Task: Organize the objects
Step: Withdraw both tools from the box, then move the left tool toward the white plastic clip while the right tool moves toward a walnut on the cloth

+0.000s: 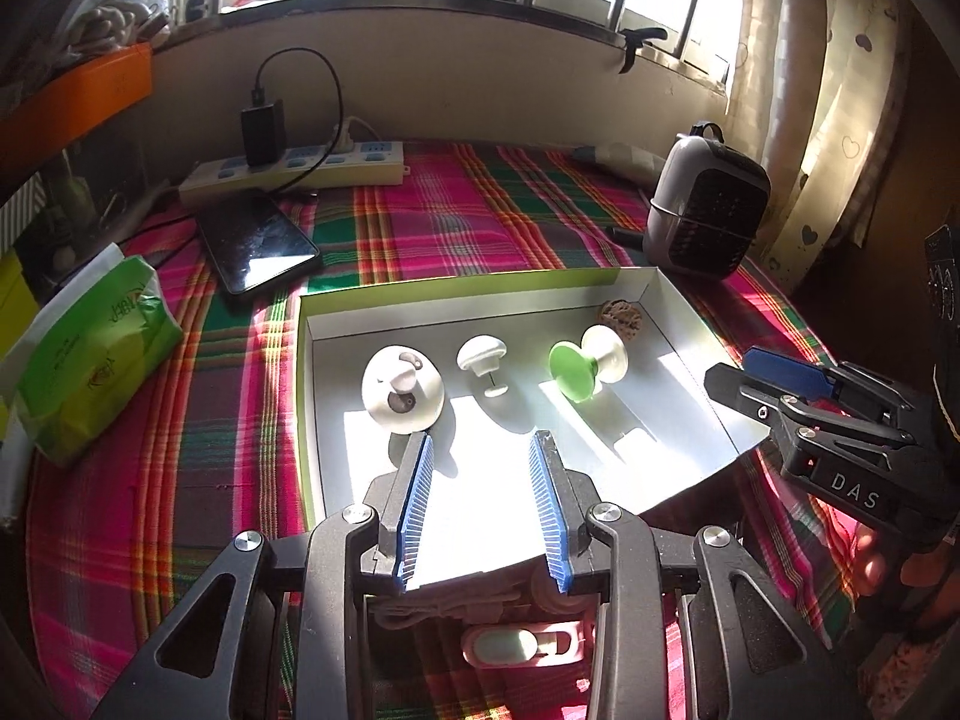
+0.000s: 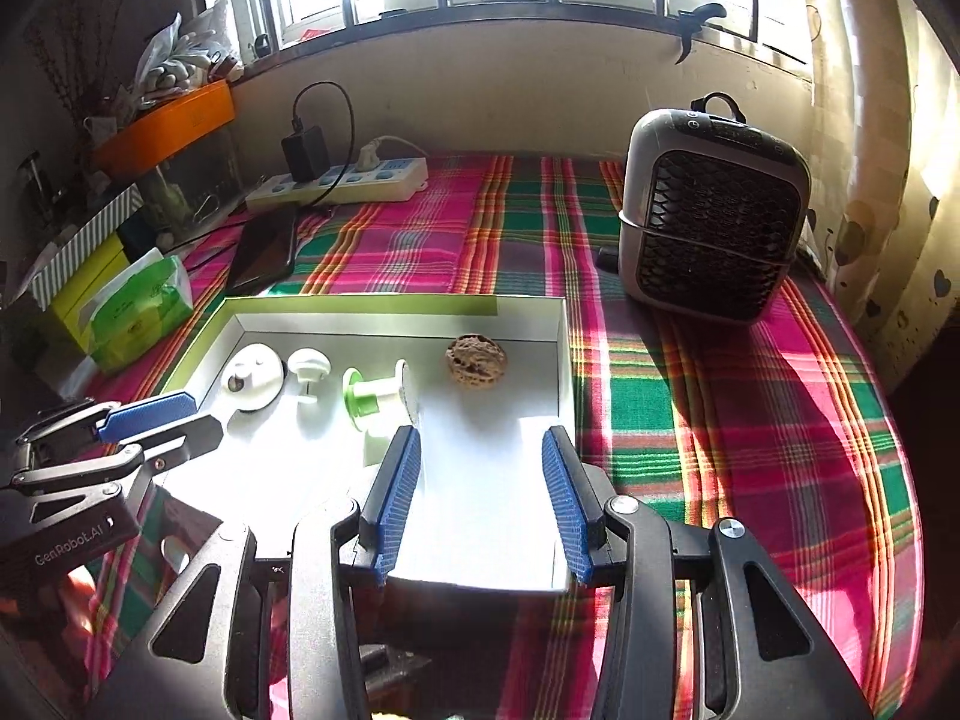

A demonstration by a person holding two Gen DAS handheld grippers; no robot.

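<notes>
A shallow white box (image 1: 690,354) (image 2: 561,360) with green outer sides lies on the plaid cloth. In it lie a white suction hook (image 1: 402,390) (image 2: 252,381), a small white knob (image 1: 483,357) (image 2: 309,366), a green-and-white spool (image 1: 585,366) (image 2: 375,399) and a brown walnut (image 1: 621,315) (image 2: 476,358). My left gripper (image 1: 483,441) is open and empty over the box's near part. My right gripper (image 2: 480,438) is open and empty over the box's near right part. Each gripper shows in the other's view, the right gripper (image 1: 774,369) and the left gripper (image 2: 150,408).
A green tissue pack (image 1: 90,354) (image 2: 144,306), a black phone (image 1: 258,240) and a power strip (image 1: 300,168) (image 2: 342,180) lie to the left and back. A grey fan heater (image 1: 708,210) (image 2: 711,210) stands at the right. A small pink-white object (image 1: 522,642) lies under my left gripper.
</notes>
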